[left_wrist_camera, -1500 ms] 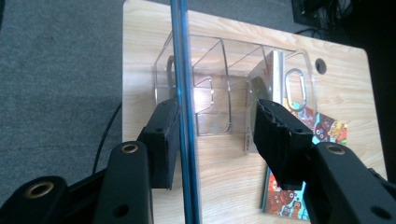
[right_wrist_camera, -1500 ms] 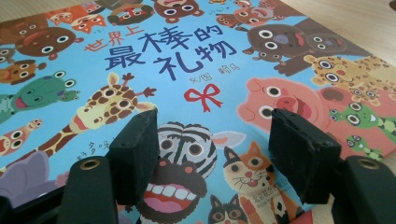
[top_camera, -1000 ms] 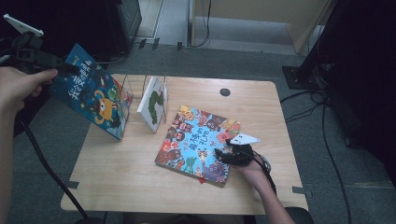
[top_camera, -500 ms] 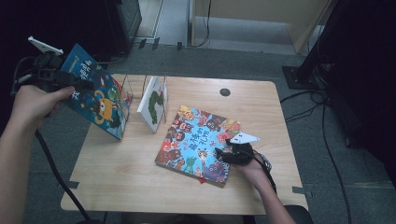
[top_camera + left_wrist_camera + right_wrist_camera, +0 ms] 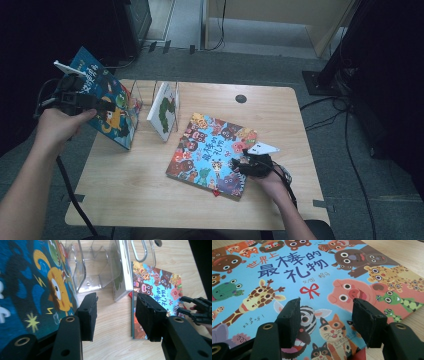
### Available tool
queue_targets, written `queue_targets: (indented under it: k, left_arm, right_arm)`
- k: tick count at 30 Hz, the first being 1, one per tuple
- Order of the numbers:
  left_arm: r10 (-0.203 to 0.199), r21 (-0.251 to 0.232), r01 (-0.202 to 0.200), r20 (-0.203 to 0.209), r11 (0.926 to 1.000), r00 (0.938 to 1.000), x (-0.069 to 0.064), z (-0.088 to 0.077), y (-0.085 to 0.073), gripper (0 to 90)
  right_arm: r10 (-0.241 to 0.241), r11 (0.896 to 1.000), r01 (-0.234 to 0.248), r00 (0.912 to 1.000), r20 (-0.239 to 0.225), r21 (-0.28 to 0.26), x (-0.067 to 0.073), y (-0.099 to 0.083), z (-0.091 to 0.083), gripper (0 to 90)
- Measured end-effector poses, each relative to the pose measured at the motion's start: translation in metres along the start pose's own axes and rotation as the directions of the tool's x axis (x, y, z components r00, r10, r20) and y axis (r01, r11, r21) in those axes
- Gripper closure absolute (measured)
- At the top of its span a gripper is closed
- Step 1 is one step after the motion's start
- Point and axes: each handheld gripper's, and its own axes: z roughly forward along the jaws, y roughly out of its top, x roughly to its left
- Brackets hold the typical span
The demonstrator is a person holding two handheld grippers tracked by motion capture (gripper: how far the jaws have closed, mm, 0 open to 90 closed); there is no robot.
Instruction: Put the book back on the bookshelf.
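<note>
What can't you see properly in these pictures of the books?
- Blue tiger book: in the high view the left gripper and hand cover part of it; the left gripper view's edge cuts its title.
- White book: its cover picture is too small in the high view.
- Animal book: the right gripper view's edges cut off its outer parts.

On the table [image 5: 150, 200], an animal book [image 5: 212, 150] lies flat right of the rack [image 5: 150, 97] holding two upright books.

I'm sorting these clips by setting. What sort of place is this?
Probably a lab or studio recording bay, not a home: a small wooden table on grey carpet, loose cables across it, dark equipment stands around.
</note>
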Motion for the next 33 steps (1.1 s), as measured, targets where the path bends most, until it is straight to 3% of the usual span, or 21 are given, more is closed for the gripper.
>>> queue_targets:
  k: [8, 21, 33]
  left_arm:
    - [0.027, 0.011, -0.028, 0.035, 0.9996, 0.9990, -0.007, 0.019, -0.013, 52.6]
    - [0.050, 0.068, -0.055, 0.073, 0.9962, 0.9961, -0.019, 0.054, -0.033, 52.5]
    - [0.040, 0.112, -0.053, 0.112, 0.9923, 0.9929, -0.024, 0.093, -0.053, 52.2]
  right_arm:
    - [-0.012, 1.000, 0.012, 0.9999, 0.008, -0.005, -0.001, -0.001, -0.001, 42.1]
    - [-0.021, 1.000, 0.021, 0.9997, 0.010, -0.012, 0.000, -0.003, -0.002, 42.8]
    - [-0.023, 1.000, 0.023, 0.9995, 0.022, -0.020, 0.002, -0.004, -0.002, 45.2]
